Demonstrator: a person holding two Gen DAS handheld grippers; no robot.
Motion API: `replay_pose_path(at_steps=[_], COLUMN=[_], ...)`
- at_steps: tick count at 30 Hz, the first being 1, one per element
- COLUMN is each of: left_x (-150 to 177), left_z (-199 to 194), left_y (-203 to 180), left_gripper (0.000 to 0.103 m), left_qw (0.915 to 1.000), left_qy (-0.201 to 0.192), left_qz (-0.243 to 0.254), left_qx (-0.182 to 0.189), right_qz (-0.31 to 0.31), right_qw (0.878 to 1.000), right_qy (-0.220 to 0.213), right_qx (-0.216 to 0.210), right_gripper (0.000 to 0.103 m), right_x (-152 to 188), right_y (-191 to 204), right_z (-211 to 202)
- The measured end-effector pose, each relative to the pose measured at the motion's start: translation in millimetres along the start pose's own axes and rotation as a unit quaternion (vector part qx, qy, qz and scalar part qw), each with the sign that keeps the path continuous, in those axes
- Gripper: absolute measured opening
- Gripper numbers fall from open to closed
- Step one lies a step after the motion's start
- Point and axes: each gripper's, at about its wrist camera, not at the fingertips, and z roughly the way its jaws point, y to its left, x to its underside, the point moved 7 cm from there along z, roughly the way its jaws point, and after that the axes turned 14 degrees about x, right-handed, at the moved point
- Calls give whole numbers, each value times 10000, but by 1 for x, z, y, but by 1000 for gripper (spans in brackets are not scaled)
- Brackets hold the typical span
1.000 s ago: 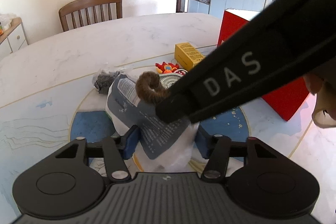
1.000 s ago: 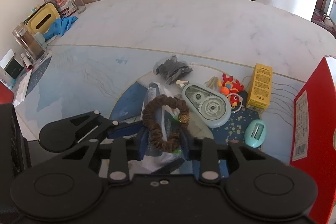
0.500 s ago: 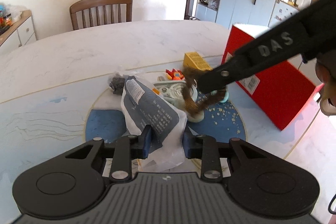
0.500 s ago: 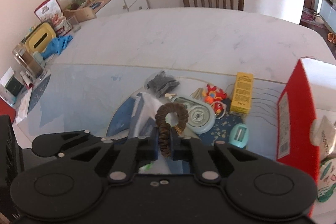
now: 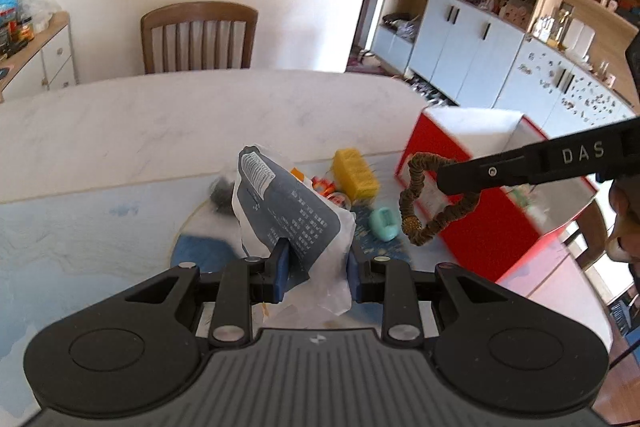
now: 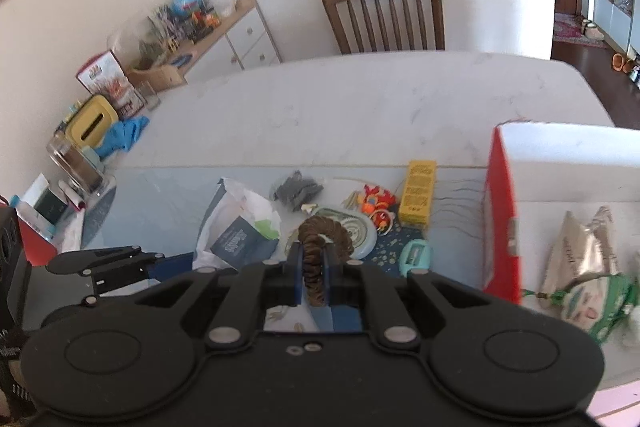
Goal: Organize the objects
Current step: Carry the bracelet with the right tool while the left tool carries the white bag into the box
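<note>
A: Blue pads of the left gripper [image 5: 316,269] are seen pressed against a white-and-grey bag [image 5: 288,215]; the jaws are closed on its lower part, and the bag is held upright, clear of the table [image 5: 160,123].

B: Noted. The right gripper [image 6: 314,269] is recorded as fully closed on a brown bead bracelet [image 6: 326,233], which is pinched edge-on between the pads. From the left wrist view the bracelet [image 5: 424,203] is seen dangling from the fingertips in front of a red box [image 5: 492,227].

A: On the table below, a yellow box [image 6: 418,195], a teal sharpener [image 6: 416,257], a round tape dispenser [image 6: 360,231], an orange toy [image 6: 374,201] and a dark packet [image 6: 298,189] are observed lying close together.

B: Inside the red box, foil packets [image 6: 580,251] are visible. A wooden chair [image 6: 386,15] is logged at the far edge.
</note>
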Motion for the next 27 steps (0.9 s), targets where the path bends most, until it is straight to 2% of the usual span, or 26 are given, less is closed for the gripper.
replay_pose_path(at_steps=[10, 18, 27], left_x=[-40, -63, -74], left_z=[4, 30, 73], left_y=[-56, -111, -162], left_gripper=[28, 28, 28], left_qw=[9982, 9947, 9915], left_qy=[-203, -183, -27], left_qz=[420, 781, 997], left_qx=[388, 645, 839], right_qz=[181, 391, 638], right_qw=[9988, 9960, 9917], right_qy=[-432, -688, -764], right_qx=[115, 403, 809], right_gripper=[8, 8, 8], right_x=[-13, -14, -7], right_y=[-48, -106, -178], right_z=[-42, -68, -84])
